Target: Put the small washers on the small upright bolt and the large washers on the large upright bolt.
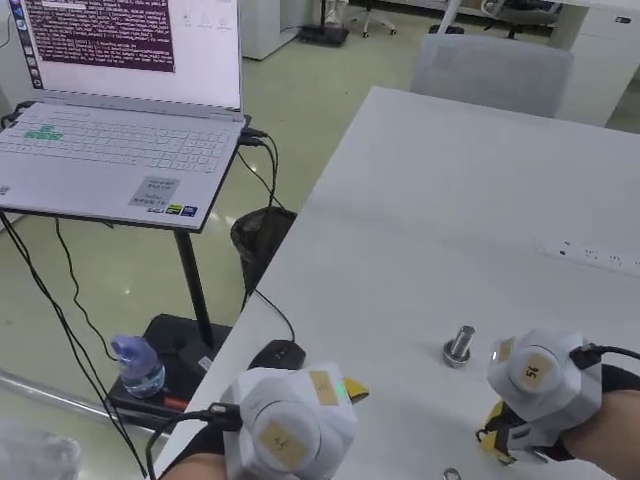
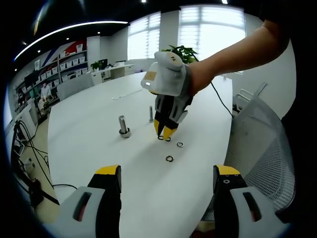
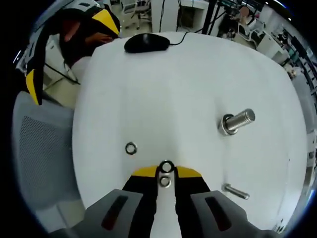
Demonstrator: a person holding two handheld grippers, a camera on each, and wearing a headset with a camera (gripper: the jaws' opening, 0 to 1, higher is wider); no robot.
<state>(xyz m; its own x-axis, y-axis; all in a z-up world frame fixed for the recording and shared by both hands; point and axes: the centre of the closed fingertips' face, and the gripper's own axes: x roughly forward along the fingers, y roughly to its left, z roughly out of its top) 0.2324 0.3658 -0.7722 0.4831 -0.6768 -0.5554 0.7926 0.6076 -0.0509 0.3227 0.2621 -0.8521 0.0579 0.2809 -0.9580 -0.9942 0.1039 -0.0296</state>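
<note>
Looks barely started: no washer on either bolt yet. Left of middle in the left gripper view, large bolt (image 2: 123, 125) standing straight up on the white table (image 2: 89, 129). Just right of it, small bolt (image 2: 151, 114), also pointing up. Further right, right gripper (image 2: 166, 134) tips-down among loose washers (image 2: 170, 158), jaws nearly together round one washer (image 3: 164, 182); can't tell if really pinched. Along the bottom, left gripper (image 2: 167, 171) spread wide, holding nothing.

The left gripper (image 2: 166, 171) is built with broad grey fingers (image 2: 101, 203), capped in yellow over black. The right gripper (image 2: 165, 133) is topped by a white faceted plastic housing (image 2: 166, 74), on which square yellow stickers (image 1: 533, 371) are stuck. A thin black cable (image 1: 603, 352) is plugged into it. A black sleeve (image 2: 285, 59) is worn.
</note>
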